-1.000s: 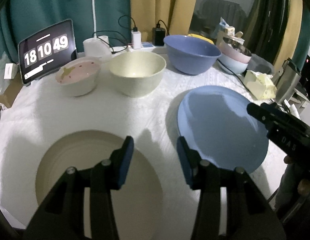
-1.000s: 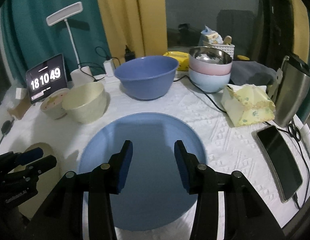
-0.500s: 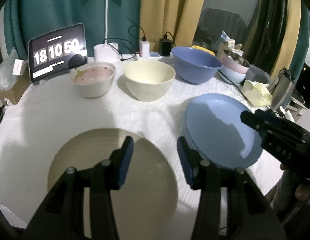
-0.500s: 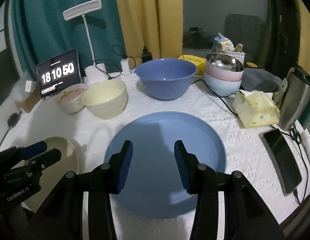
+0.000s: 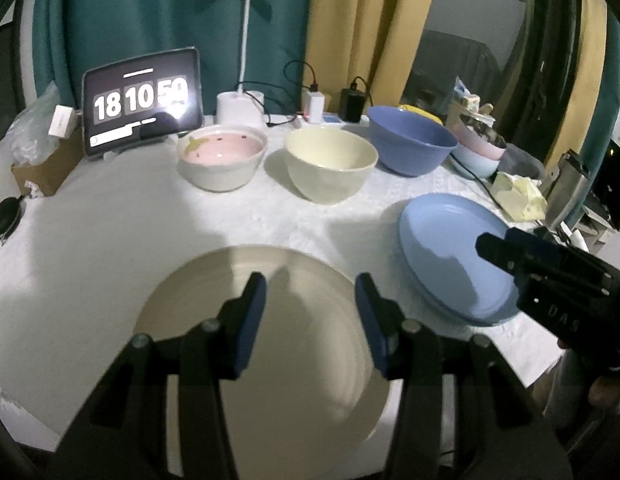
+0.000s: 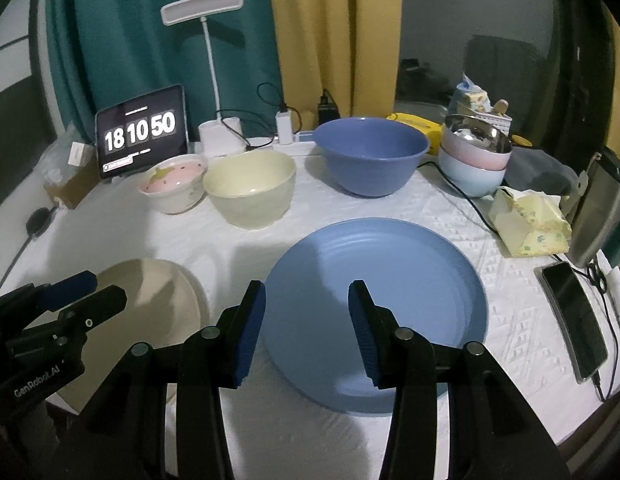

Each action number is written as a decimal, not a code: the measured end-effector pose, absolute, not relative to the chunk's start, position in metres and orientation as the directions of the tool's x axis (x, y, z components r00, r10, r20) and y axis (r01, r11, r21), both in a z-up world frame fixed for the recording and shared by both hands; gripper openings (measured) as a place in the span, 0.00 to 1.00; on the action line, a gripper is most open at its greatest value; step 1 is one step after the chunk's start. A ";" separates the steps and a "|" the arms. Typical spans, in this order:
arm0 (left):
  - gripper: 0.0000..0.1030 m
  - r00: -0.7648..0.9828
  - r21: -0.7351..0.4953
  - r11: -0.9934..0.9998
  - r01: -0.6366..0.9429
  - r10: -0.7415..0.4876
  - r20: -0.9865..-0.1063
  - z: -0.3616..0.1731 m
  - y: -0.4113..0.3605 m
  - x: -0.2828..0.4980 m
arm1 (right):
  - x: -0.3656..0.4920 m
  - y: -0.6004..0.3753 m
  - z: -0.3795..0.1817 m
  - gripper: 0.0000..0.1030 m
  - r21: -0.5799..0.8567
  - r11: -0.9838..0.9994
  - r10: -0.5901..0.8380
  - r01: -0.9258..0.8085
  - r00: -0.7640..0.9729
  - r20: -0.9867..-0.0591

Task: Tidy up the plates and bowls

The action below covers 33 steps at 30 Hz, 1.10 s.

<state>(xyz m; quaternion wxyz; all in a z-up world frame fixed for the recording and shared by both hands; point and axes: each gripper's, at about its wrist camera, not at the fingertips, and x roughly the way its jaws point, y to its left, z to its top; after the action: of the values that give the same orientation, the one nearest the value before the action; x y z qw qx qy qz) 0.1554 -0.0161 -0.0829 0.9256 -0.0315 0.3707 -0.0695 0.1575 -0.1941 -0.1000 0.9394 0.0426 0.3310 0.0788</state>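
- Left wrist view: the left gripper (image 5: 310, 312) hung over the near half of the beige plate (image 5: 214, 304), its jaws spread with nothing between them.
- The beige plate lay flat on the white cloth (image 5: 110, 208), to the left of the blue plate (image 5: 437, 240) and apart from it.
- To do this step well, I judged the jaws should come in low at the beige plate's near rim and pinch the lip squarely, since a flat plate offers little else to grip.
- Right wrist view: the right gripper (image 6: 306, 320) hung over the near part of the blue plate (image 6: 389, 280), jaws likewise spread and empty.
- Its grip would likely need the same low approach at the rim.
- Count: two plates; behind the blue plate, one pink bowl (image 6: 172, 180), one cream bowl (image 6: 250, 188), one dark blue bowl (image 6: 369, 156), and a stack of bowls (image 6: 473, 160) whose number I could not tell.
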 end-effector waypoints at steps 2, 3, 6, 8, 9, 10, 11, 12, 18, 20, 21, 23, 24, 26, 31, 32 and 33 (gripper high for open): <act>0.47 0.718 -0.115 0.989 0.097 -0.149 -0.680 -0.083 -0.011 0.153 | 0.156 -0.189 -0.099 0.44 0.129 0.984 0.179 -0.126 0.767 -0.616; 0.47 0.719 -0.116 0.989 0.093 -0.147 -0.680 -0.084 -0.008 0.152 | 0.155 -0.186 -0.099 0.44 0.127 0.983 0.181 -0.130 0.766 -0.617; 0.47 0.722 -0.118 0.990 0.080 -0.139 -0.677 -0.085 -0.001 0.149 | 0.154 -0.178 -0.099 0.44 0.121 0.983 0.185 -0.140 0.762 -0.620; 0.47 0.724 -0.120 0.990 0.071 -0.134 -0.677 -0.086 0.004 0.148 | 0.154 -0.173 -0.099 0.44 0.116 0.983 0.186 -0.145 0.760 -0.623; 0.47 0.724 -0.121 0.990 0.066 -0.131 -0.677 -0.087 0.007 0.147 | 0.154 -0.170 -0.099 0.44 0.114 0.982 0.188 -0.149 0.758 -0.625; 0.47 0.725 -0.122 0.991 0.061 -0.128 -0.677 -0.088 0.010 0.147 | 0.154 -0.168 -0.100 0.44 0.112 0.982 0.188 -0.151 0.757 -0.626; 0.47 0.725 -0.123 0.991 0.056 -0.125 -0.677 -0.089 0.012 0.147 | 0.154 -0.165 -0.100 0.44 0.110 0.982 0.189 -0.154 0.754 -0.629; 0.47 0.726 -0.124 0.991 0.051 -0.121 -0.677 -0.089 0.014 0.146 | 0.155 -0.162 -0.101 0.44 0.110 0.981 0.191 -0.158 0.752 -0.631; 0.47 0.729 -0.125 0.992 0.014 -0.096 -0.677 -0.094 0.030 0.146 | 0.158 -0.146 -0.105 0.44 0.101 0.979 0.199 -0.176 0.741 -0.641; 0.47 0.730 -0.118 0.993 0.001 -0.081 -0.678 -0.096 0.035 0.146 | 0.159 -0.142 -0.107 0.44 0.103 0.978 0.204 -0.181 0.738 -0.644; 0.47 0.730 -0.115 0.993 -0.004 -0.076 -0.679 -0.097 0.037 0.146 | 0.160 -0.140 -0.109 0.44 0.105 0.978 0.207 -0.183 0.734 -0.647; 0.47 0.727 -0.108 0.994 -0.017 -0.062 -0.684 -0.100 0.042 0.146 | 0.162 -0.135 -0.113 0.44 0.108 0.976 0.212 -0.188 0.726 -0.654; 0.47 0.725 -0.106 0.994 -0.024 -0.056 -0.686 -0.101 0.045 0.146 | 0.163 -0.133 -0.114 0.44 0.108 0.976 0.213 -0.190 0.723 -0.657; 0.47 0.723 -0.103 0.994 -0.039 -0.043 -0.689 -0.103 0.050 0.147 | 0.165 -0.129 -0.117 0.44 0.108 0.975 0.217 -0.196 0.714 -0.665; 0.47 0.718 -0.092 0.993 -0.079 -0.007 -0.696 -0.109 0.063 0.148 | 0.169 -0.120 -0.122 0.44 0.108 0.971 0.228 -0.212 0.702 -0.675; 0.47 0.716 -0.088 0.992 -0.087 0.001 -0.698 -0.110 0.065 0.149 | 0.170 -0.119 -0.123 0.44 0.110 0.970 0.231 -0.215 0.698 -0.677; 0.47 0.714 -0.087 0.992 -0.092 0.005 -0.700 -0.111 0.067 0.149 | 0.171 -0.117 -0.124 0.44 0.111 0.969 0.235 -0.219 0.695 -0.680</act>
<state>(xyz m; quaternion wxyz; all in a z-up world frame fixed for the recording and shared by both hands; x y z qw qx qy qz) 0.1493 0.0674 -0.1115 0.9240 -0.0579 0.3772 0.0264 0.1710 -0.1172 -0.1241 0.9205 0.0105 0.3707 0.1233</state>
